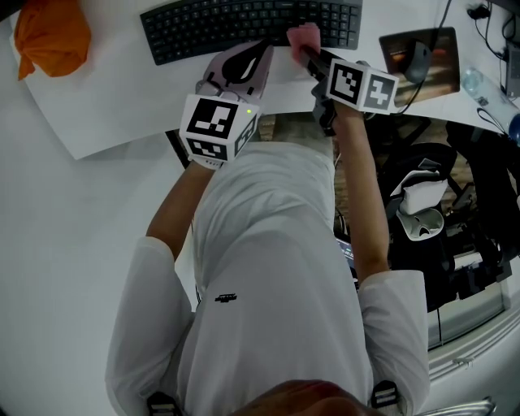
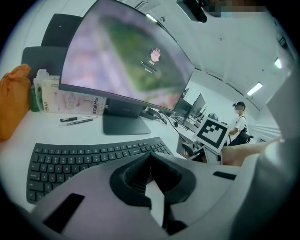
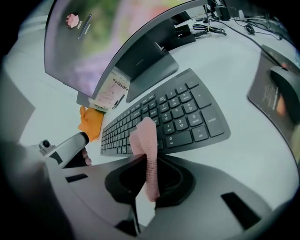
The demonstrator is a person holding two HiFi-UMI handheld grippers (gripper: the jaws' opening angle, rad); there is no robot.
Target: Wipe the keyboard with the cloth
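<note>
A black keyboard [image 1: 227,24] lies on the white desk in front of the monitor; it also shows in the left gripper view [image 2: 70,161] and the right gripper view [image 3: 187,112]. My right gripper [image 1: 309,55] is shut on a pink cloth [image 1: 303,35], held at the keyboard's near edge, right of centre. In the right gripper view the cloth [image 3: 146,140] sticks up from between the jaws [image 3: 149,161], just short of the keys. My left gripper [image 1: 264,50] hovers beside it at the keyboard's near edge. Its jaws [image 2: 150,157] are shut on nothing.
A curved monitor [image 2: 122,61] stands behind the keyboard, with a tissue box [image 2: 70,101] and pens [image 2: 77,120] to its left. An orange bag [image 1: 53,32] sits far left. A mouse [image 1: 418,55] rests on a pad to the right. The desk edge is right below the grippers.
</note>
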